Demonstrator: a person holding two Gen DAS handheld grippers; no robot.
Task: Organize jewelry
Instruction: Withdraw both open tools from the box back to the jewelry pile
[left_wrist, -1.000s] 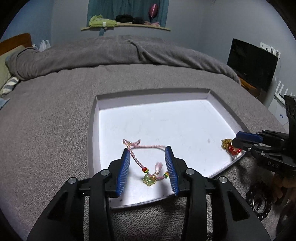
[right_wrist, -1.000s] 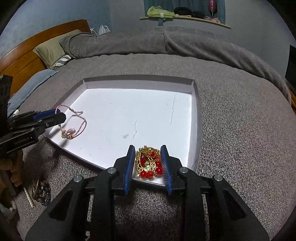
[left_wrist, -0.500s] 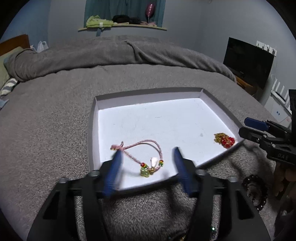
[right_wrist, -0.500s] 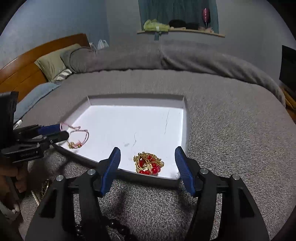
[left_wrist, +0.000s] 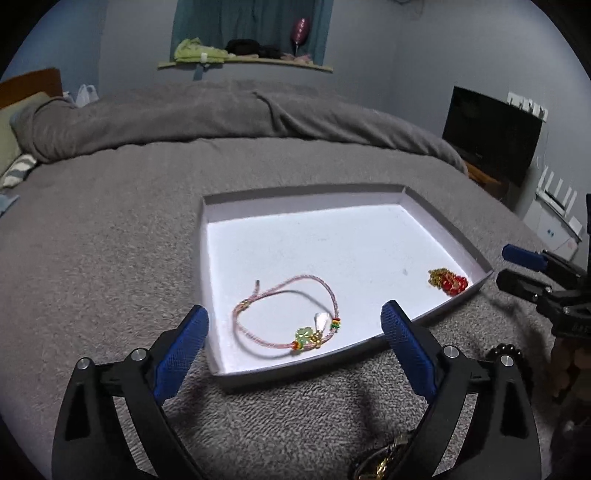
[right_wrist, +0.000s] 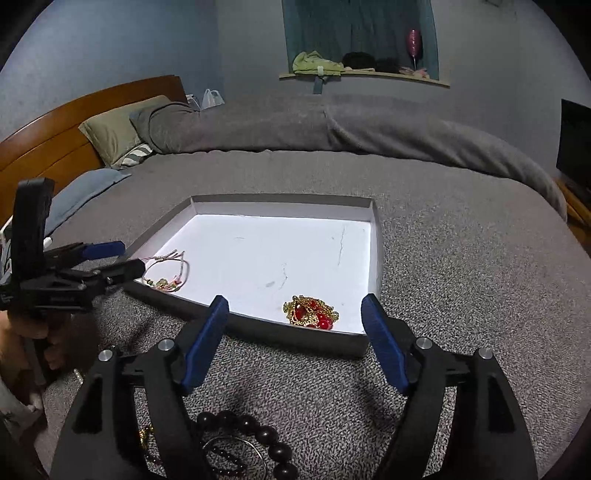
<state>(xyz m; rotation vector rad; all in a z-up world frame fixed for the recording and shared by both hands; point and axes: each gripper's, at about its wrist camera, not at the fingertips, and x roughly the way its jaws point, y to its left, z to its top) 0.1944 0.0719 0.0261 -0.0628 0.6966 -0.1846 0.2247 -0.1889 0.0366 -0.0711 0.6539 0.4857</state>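
A shallow grey tray with a white floor lies on the grey bed; it also shows in the right wrist view. A pink cord bracelet with a green charm lies in its near left part, also seen in the right wrist view. A gold and red bead piece lies at the near right corner. My left gripper is open and empty, held back above the tray's near edge. My right gripper is open and empty, just short of the tray.
A dark bead bracelet and a thin metal ring lie on the blanket under my right gripper. Gold jewelry lies under my left gripper. A folded duvet, pillows and a wooden headboard are beyond.
Both grippers opened, let go of their pieces in the tray, and drew back toward the near side. The pink bracelet and the red and gold piece now lie free.
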